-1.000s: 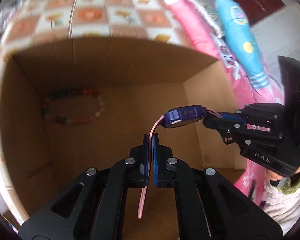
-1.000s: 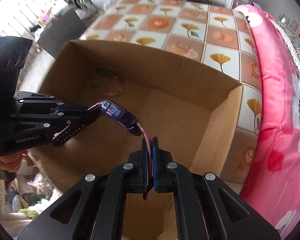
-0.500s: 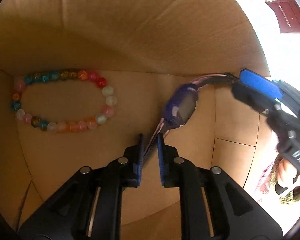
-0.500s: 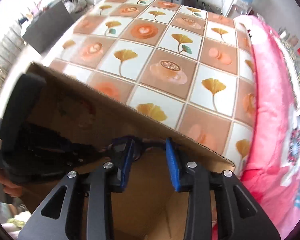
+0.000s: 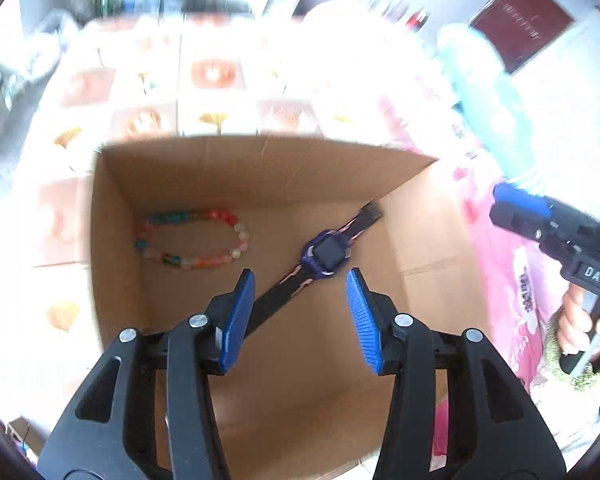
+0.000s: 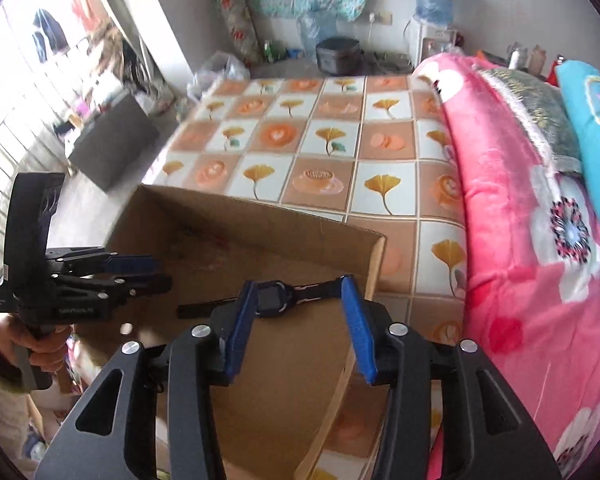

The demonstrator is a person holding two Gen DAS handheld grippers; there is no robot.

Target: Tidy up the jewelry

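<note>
1. Left gripper (image 5: 300, 312) is sitting spread above the open cardboard box (image 5: 260, 164), nothing between its blue pads. Its jaws have just been opening.
2. Right gripper (image 6: 298, 320) is likewise spread with nothing pinched, and its jaws have just been opening too. In the left wrist view it is showing at the right edge, outside the box, with a hand (image 5: 584, 320) on its handle.
3. Watch (image 5: 326, 258), purple case on a dark strap with pink edging, is lying flat on the box floor, running diagonally from near-left to the far-right corner. Neither gripper is touching it.
4. Beaded bracelet (image 5: 192, 240), multicoloured, is lying on the box floor in the far-left corner, apart from the watch.
5. Box is resting on a bed (image 6: 332, 140) covered in a checked flower-and-leaf print. Pink flowered blanket (image 6: 520, 220) is bunching along the right side of the box.
6. Left wrist view is overexposed and blurred beyond the box.
</note>
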